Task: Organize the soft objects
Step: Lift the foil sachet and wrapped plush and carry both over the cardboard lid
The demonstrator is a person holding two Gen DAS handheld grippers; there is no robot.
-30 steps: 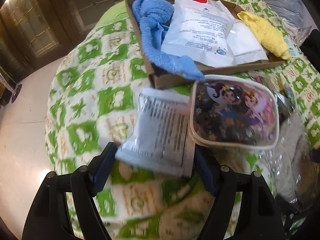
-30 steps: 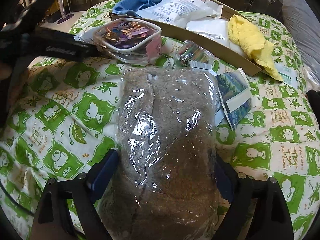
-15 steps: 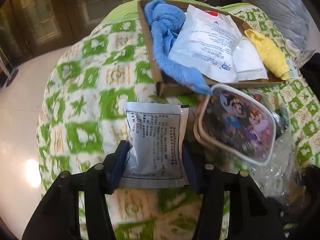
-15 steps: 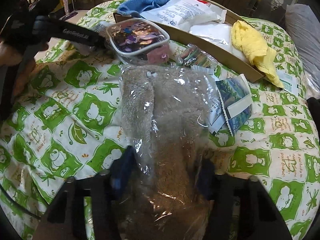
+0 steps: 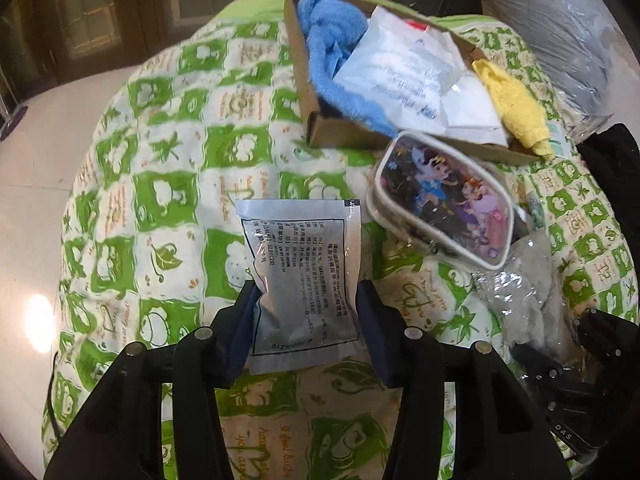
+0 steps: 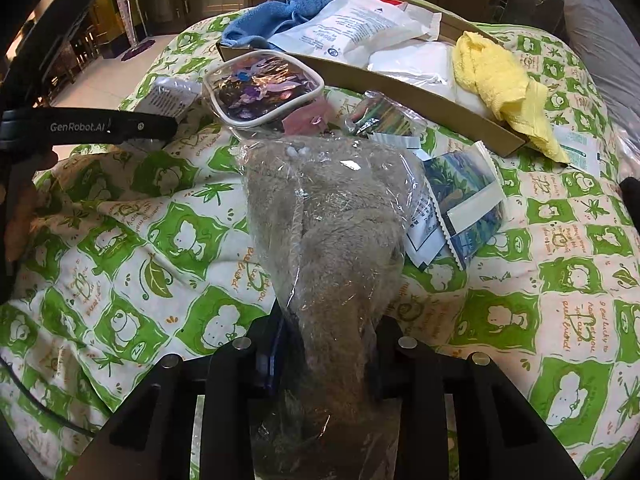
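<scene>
We judge the sorting partly done: the cardboard tray (image 6: 404, 82) at the far side of the quilt (image 6: 132, 240) already holds a blue towel (image 6: 276, 10), white pouches (image 6: 352, 28) and a yellow cloth (image 6: 496, 76), while a cartoon pouch (image 6: 262, 90) and small sachets (image 6: 460, 204) lie loose in front of it. Our left gripper (image 5: 306, 312) is clamped on a silver packet (image 5: 300, 276), which sticks out forward between its jaws. Our right gripper (image 6: 326, 344) is squeezed onto a bagged plush toy (image 6: 328, 224), its near end pinched, the rest pointing toward the tray.
</scene>
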